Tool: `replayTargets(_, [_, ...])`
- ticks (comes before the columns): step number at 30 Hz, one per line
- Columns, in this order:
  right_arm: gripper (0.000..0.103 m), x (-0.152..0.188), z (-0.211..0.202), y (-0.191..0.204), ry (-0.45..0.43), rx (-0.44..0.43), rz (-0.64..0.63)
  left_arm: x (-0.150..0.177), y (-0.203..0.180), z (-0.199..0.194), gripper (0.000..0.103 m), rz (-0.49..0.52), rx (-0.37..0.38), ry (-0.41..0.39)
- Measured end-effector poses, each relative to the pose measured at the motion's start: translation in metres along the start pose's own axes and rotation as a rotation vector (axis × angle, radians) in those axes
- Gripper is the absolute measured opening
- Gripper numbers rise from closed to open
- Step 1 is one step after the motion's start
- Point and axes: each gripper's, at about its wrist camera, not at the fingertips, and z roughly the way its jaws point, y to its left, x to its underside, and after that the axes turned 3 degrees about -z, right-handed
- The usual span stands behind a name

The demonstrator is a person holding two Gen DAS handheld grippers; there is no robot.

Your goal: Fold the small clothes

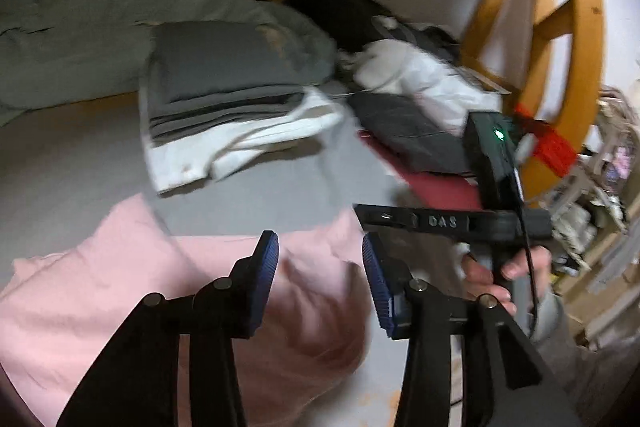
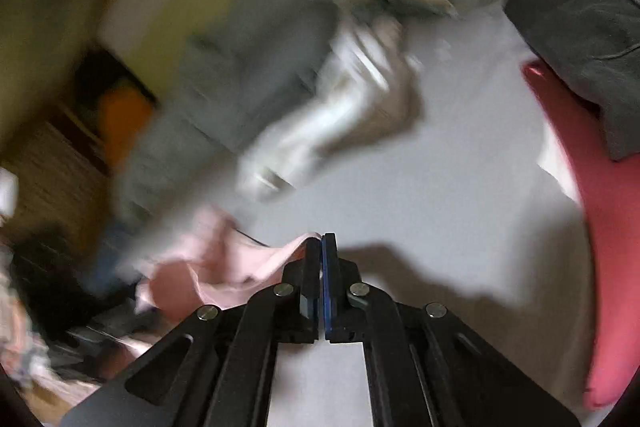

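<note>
Below the folded grey-and-white stack (image 1: 224,107), soft pink garment (image 1: 120,307) rumpled on smooth pale sheet (image 1: 72,155); left gripper (image 1: 320,267) spread, empty; right gripper (image 2: 322,247) clenched on its thin pink edge.

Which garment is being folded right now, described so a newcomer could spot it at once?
Start at the pale grey bed surface. Behind sits a folded stack of grey and white clothes; the pink garment lies nearer, under the open left gripper, its edge pinched by the right gripper. It is the only pink, loosely rumpled piece; its neighbours are grey, white or dark.
</note>
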Motion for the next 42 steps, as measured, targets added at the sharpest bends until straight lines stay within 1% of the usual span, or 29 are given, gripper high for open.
replayTargets(2, [0.0, 0.0, 0.0, -0.002, -0.014, 0.172, -0.008, 0.002, 0.013, -0.008, 0.044, -0.089, -0.066, -0.035])
replayTargets(3, [0.0, -0.002, -0.009, 0.0, -0.076, 0.306, -0.034, 0.004, 0.02, -0.016, 0.044, -0.145, -0.047, -0.058])
replayTargets(4, [0.0, -0.001, -0.02, 0.002, -0.14, 0.385, -0.064, 0.008, 0.026, -0.028, 0.044, -0.189, -0.004, -0.092])
replayTargets(5, [0.001, 0.0, -0.03, 0.004, -0.189, 0.403, -0.078, 0.014, 0.027, -0.041, 0.044, -0.208, 0.013, -0.127])
replayTargets(6, [0.003, 0.001, -0.038, 0.002, -0.218, 0.369, -0.067, 0.019, 0.024, -0.05, 0.044, -0.193, 0.01, -0.141])
replayTargets(7, [0.003, 0.004, -0.048, -0.001, -0.239, 0.281, -0.034, 0.024, 0.017, -0.058, 0.045, -0.148, 0.006, -0.141])
replayTargets(9, [0.003, 0.011, -0.054, 0.001, -0.23, 0.126, -0.013, 0.036, 0.0, -0.067, 0.048, -0.047, 0.007, -0.13])
replayTargets(11, [0.003, 0.024, -0.055, 0.012, -0.214, 0.008, -0.037, 0.045, -0.009, -0.067, 0.053, 0.006, -0.005, -0.107])
replayTargets(14, [0.003, 0.049, -0.051, 0.046, -0.176, -0.124, -0.116, 0.059, -0.012, -0.059, 0.053, 0.018, -0.145, -0.123])
replayTargets(15, [0.003, 0.057, -0.044, 0.059, -0.147, -0.187, -0.134, 0.064, -0.009, -0.055, 0.053, 0.008, -0.183, -0.132])
replayTargets(17, [0.003, 0.065, -0.026, 0.078, -0.053, -0.289, -0.141, 0.07, -0.003, -0.046, 0.053, -0.013, -0.21, -0.118])
replayTargets(18, [0.003, 0.069, -0.015, 0.082, -0.002, -0.287, -0.122, 0.073, 0.0, -0.04, 0.053, -0.026, -0.208, -0.103])
replayTargets(19, [0.003, 0.071, -0.011, 0.081, 0.016, -0.263, -0.104, 0.075, 0.003, -0.034, 0.053, -0.044, -0.202, -0.081])
replayTargets(21, [0.003, 0.072, -0.009, 0.067, 0.007, -0.159, -0.063, 0.079, 0.011, -0.02, 0.053, -0.127, -0.183, -0.018])
replayTargets(22, [0.003, 0.072, -0.013, 0.06, -0.014, -0.114, -0.043, 0.082, 0.014, -0.017, 0.053, -0.153, -0.186, -0.012])
replayTargets(24, [0.003, 0.072, -0.018, 0.045, -0.032, -0.058, 0.005, 0.086, 0.007, -0.013, 0.053, -0.115, -0.226, -0.031])
replayTargets(26, [0.003, 0.072, -0.018, 0.023, -0.01, -0.011, 0.084, 0.092, -0.01, -0.006, 0.055, -0.012, -0.321, -0.031])
replayTargets(28, [0.003, 0.078, -0.029, -0.001, -0.046, -0.049, 0.18, 0.1, -0.029, -0.002, 0.055, 0.083, -0.365, -0.059])
replayTargets(29, [0.003, 0.079, -0.034, -0.007, -0.067, -0.062, 0.194, 0.104, -0.035, -0.004, 0.055, 0.113, -0.36, -0.081])
replayTargets(31, [0.003, 0.084, -0.047, -0.01, -0.13, -0.06, 0.194, 0.105, -0.044, -0.011, 0.055, 0.129, -0.311, -0.132])
replayTargets(32, [0.006, 0.087, -0.052, -0.007, -0.15, -0.049, 0.187, 0.103, -0.047, -0.013, 0.055, 0.132, -0.3, -0.151])
replayTargets(33, [0.013, 0.094, -0.056, -0.004, -0.16, -0.022, 0.185, 0.102, -0.051, -0.013, 0.054, 0.138, -0.281, -0.164])
replayTargets(34, [0.017, 0.099, -0.057, -0.004, -0.158, 0.004, 0.197, 0.098, -0.054, -0.011, 0.051, 0.132, -0.238, -0.164])
replayTargets(35, [0.023, 0.1, -0.058, -0.003, -0.157, 0.002, 0.207, 0.096, -0.053, -0.01, 0.047, 0.108, -0.199, -0.154])
replayTargets(37, [0.023, 0.102, -0.056, -0.005, -0.14, -0.048, 0.233, 0.094, -0.047, -0.004, 0.041, 0.042, -0.113, -0.113])
replayTargets(38, [0.023, 0.103, -0.055, -0.007, -0.141, -0.063, 0.245, 0.094, -0.045, -0.003, 0.04, 0.013, -0.11, -0.114])
replayTargets(40, [0.024, 0.104, -0.057, -0.009, -0.151, -0.08, 0.242, 0.094, -0.042, -0.017, 0.038, -0.002, -0.139, -0.173])
replayTargets(41, [0.029, 0.105, -0.058, -0.006, -0.157, -0.088, 0.234, 0.095, -0.042, -0.028, 0.038, 0.002, -0.148, -0.207])
replayTargets(42, [0.041, 0.104, -0.058, 0.0, -0.168, -0.1, 0.219, 0.095, -0.042, -0.04, 0.038, 0.005, -0.16, -0.24])
